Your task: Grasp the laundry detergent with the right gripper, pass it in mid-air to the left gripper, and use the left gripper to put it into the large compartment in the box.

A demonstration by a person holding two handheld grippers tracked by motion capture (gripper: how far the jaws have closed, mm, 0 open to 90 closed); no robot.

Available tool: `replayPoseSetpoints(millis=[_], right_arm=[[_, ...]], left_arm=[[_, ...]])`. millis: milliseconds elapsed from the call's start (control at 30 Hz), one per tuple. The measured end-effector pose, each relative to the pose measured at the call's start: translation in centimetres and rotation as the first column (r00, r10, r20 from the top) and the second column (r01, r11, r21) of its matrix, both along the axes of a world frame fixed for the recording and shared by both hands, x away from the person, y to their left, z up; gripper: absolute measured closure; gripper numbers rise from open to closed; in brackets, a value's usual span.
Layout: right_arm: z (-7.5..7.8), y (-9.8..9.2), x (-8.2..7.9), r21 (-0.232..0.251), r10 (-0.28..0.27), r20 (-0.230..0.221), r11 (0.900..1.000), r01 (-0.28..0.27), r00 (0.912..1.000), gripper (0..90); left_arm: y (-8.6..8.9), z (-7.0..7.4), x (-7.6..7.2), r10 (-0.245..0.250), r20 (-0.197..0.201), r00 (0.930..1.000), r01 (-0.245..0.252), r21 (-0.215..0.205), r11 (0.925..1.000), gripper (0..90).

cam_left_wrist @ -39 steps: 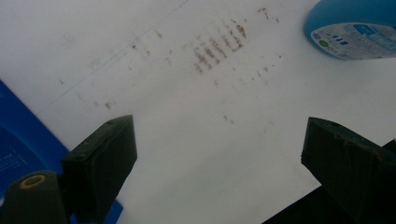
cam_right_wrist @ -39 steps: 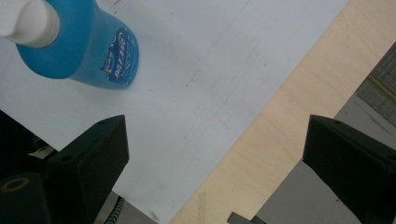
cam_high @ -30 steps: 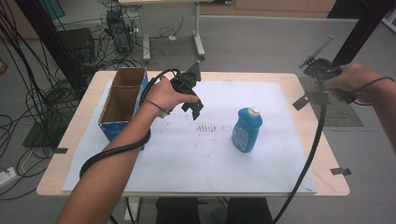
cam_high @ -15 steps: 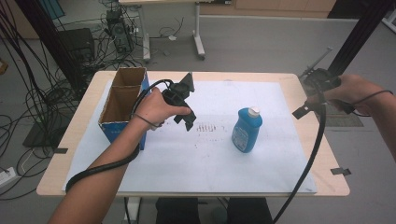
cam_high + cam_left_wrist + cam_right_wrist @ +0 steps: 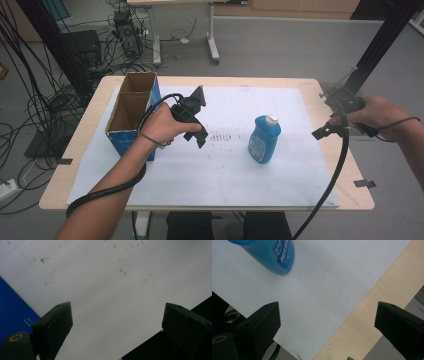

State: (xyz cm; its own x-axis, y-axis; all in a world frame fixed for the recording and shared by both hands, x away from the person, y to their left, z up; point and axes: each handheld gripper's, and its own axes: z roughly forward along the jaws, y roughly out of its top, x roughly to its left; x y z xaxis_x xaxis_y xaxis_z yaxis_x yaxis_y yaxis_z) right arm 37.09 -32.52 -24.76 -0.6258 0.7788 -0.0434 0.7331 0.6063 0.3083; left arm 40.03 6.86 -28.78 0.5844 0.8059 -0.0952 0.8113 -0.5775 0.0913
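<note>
A blue bottle (image 5: 264, 139) with a white cap stands upright on the white paper sheet (image 5: 225, 175), right of the middle. My left gripper (image 5: 201, 139) hovers over the paper between the cardboard box (image 5: 131, 112) and the bottle, jaws pointing down, open and empty. In the left gripper view the left gripper (image 5: 117, 310) frames bare paper, with the box's blue side (image 5: 12, 307) at the left. My right gripper (image 5: 322, 131) hangs open over the table's right edge, apart from the bottle. In the right gripper view the right gripper (image 5: 327, 308) holds nothing, and the bottle (image 5: 272, 255) lies beyond the jaws, upper left.
The tall, open-topped box stands at the paper's left edge. The wooden table (image 5: 350, 165) shows as a bare strip right of the paper, also in the right gripper view as the table edge (image 5: 387, 290). Cables trail from both grippers; floor cables and a desk lie beyond the table.
My left hand has drifted toward the near left and a little lower. My right hand has sunk toward the table's right edge. Both stay open; the bottle has not moved.
</note>
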Motion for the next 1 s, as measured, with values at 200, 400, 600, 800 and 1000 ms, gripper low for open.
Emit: replayPoseSetpoints(millis=[200,400,600,800,1000], right_arm=[[-1.1,0.1,-0.7,0.003,0.009,-0.014,1.0,-0.009,0.9999,6.2],[-2.2,0.1,-1.5,0.014,0.012,-0.023,1.0,-0.012,0.9997,6.2],[-3.3,0.1,-2.3,0.027,0.014,-0.028,1.0,-0.013,0.9995,6.2],[-4.2,0.2,-2.8,0.025,0.026,-0.029,0.999,-0.025,0.9993,6.2],[-5.1,0.5,-3.5,0.031,0.031,-0.029,0.999,-0.03,0.9991,6.2]], left_arm=[[0.0,-0.5,-0.4,0.003,0.005,1.0,-0.003,0.002,1.0,10.0],[0.3,-0.9,-0.7,0.012,0.005,0.9999,-0.012,-0.003,0.9999,10.0],[0.5,-1.2,-0.8,0.015,0.003,0.9999,-0.015,-0.002,0.9999,10.0],[0.4,-1.6,-1.0,0.017,-0.002,0.9999,-0.017,-0.006,0.9998,10.0],[0.3,-2.0,-1.1,0.013,-0.008,0.9999,-0.013,0.002,0.9999,10.0]])
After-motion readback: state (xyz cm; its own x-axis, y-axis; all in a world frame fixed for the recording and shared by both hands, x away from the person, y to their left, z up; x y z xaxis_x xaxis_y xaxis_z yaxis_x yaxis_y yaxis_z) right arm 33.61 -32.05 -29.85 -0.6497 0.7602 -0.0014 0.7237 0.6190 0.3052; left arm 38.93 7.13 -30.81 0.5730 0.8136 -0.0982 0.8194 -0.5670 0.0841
